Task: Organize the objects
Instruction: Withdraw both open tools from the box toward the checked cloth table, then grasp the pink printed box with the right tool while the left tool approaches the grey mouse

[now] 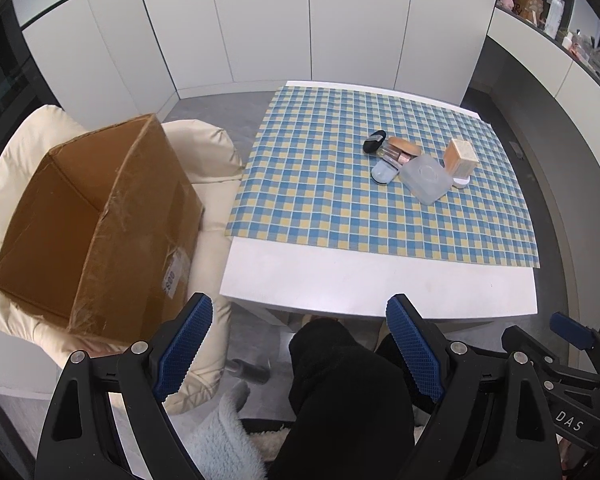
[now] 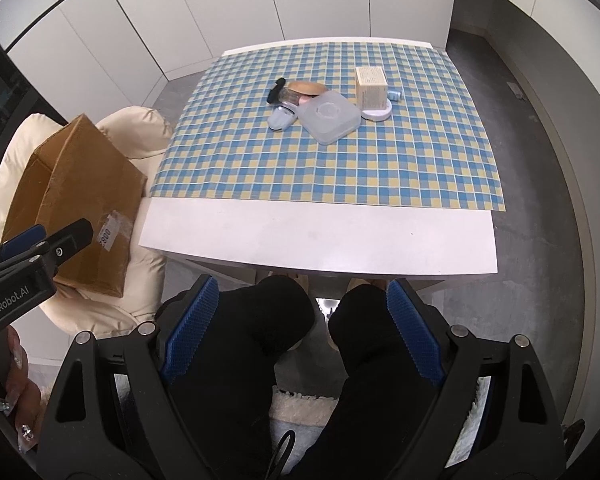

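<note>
Item: translucent plastic case [image 2: 329, 117], table [image 2: 316, 240] centre, small toiletries clustered at its 10 o'clock. Likely light, rigid, slick (grip across opposite edges). Left gripper [image 1: 300, 344] and right gripper [image 2: 302, 320]: both agape, empty.

You face a white table [image 2: 316, 236] whose far part is covered by a blue-and-yellow checked cloth [image 2: 340, 160]. Behind it, tall white cabinet panels [image 1: 260, 20] run across the far wall. Grey floor [image 2: 540, 240] surrounds the table. On your left, just beside the table, stands a cream padded chair [image 1: 216, 148]. At far left there is a dark glass panel [image 1: 0, 92]. On the right, a white counter [image 1: 540, 56] curves away, with a cluttered shelf [image 1: 540, 4] above it. Lighting is even and diffuse.
</note>
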